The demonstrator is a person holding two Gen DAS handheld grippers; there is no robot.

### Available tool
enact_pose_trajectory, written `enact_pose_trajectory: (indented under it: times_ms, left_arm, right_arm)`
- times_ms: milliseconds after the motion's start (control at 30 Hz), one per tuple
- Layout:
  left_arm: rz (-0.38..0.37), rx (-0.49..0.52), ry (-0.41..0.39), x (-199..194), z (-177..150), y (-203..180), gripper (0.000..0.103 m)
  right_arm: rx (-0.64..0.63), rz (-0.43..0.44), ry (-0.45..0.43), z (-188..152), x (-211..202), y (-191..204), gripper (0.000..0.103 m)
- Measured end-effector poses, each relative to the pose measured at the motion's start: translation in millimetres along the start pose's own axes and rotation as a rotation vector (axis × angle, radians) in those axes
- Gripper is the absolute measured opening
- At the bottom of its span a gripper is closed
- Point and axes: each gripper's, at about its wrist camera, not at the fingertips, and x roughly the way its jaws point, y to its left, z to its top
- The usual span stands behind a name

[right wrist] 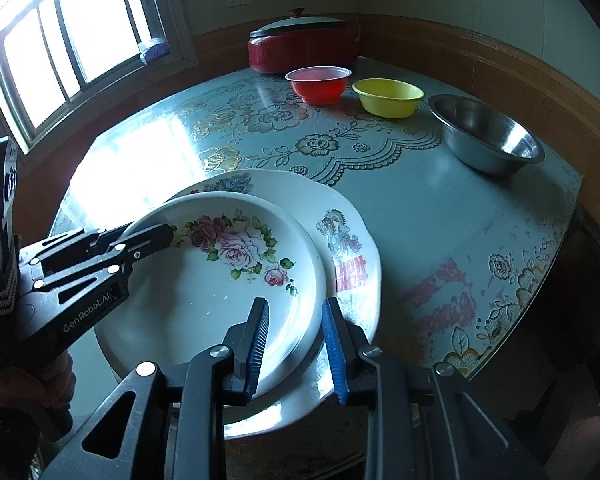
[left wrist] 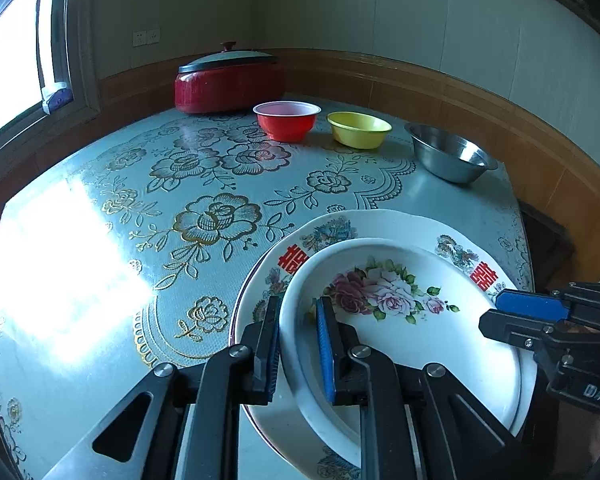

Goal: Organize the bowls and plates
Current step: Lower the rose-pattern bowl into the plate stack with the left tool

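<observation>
A white plate with pink roses (left wrist: 400,320) (right wrist: 220,280) lies over a larger scalloped plate with red characters (left wrist: 340,224) (right wrist: 352,248) at the near side of the table. My left gripper (left wrist: 300,352) (right wrist: 140,234) is shut on the rose plate's left rim, one finger inside and one outside. At the rose plate's right rim, my right gripper (right wrist: 296,352) (left wrist: 508,316) straddles the edge with its blue pads (right wrist: 332,356) standing off it, so it is open. A red bowl (left wrist: 287,120) (right wrist: 319,84), a yellow bowl (left wrist: 359,130) (right wrist: 388,98) and a steel bowl (left wrist: 450,154) (right wrist: 486,136) stand in a row at the far side.
A red pot with a grey lid (left wrist: 228,84) (right wrist: 300,48) sits behind the bowls by the wall. The table (left wrist: 140,240) has a glossy floral cover with strong window glare on its left. Its right edge (right wrist: 572,208) drops off near the steel bowl.
</observation>
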Motion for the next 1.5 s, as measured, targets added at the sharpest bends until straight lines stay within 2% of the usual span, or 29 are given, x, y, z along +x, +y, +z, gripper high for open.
enact_pose_trajectory:
  times_ms: [100, 233, 467, 600, 733, 867, 1100, 1233, 1500]
  left_arm:
    - [0.038, 0.052, -0.008, 0, -3, -9, 0.018]
    - [0.044, 0.064, -0.008, 2, -3, -10, 0.020]
    - [0.053, 0.087, -0.007, 3, -3, -13, 0.024]
    - [0.026, 0.065, -0.001, 1, -3, -10, 0.028]
    - [-0.004, 0.030, 0.003, -3, -4, -4, 0.028]
    - [-0.027, -0.003, -0.021, -13, -4, 0, 0.028]
    - [-0.026, -0.102, -0.026, -22, -8, 21, 0.031]
    - [-0.009, -0.162, -0.033, -27, -8, 37, 0.031]
    - [0.020, -0.212, -0.005, -22, -14, 47, 0.031]
  right_arm:
    - [0.060, 0.046, -0.005, 1, -2, -11, 0.027]
    - [0.099, 0.088, -0.036, 1, -10, -18, 0.027]
    - [0.185, 0.095, -0.084, 4, -20, -37, 0.027]
    - [0.257, 0.089, -0.101, 2, -23, -54, 0.027]
    - [0.308, 0.114, -0.075, -3, -19, -68, 0.027]
    - [0.306, 0.132, -0.030, -11, -15, -68, 0.027]
    - [0.245, 0.111, -0.017, -17, -15, -57, 0.009]
    - [0.158, 0.038, -0.029, -16, -17, -42, 0.009]
    - [0.137, 0.030, -0.028, -14, -14, -37, 0.009]
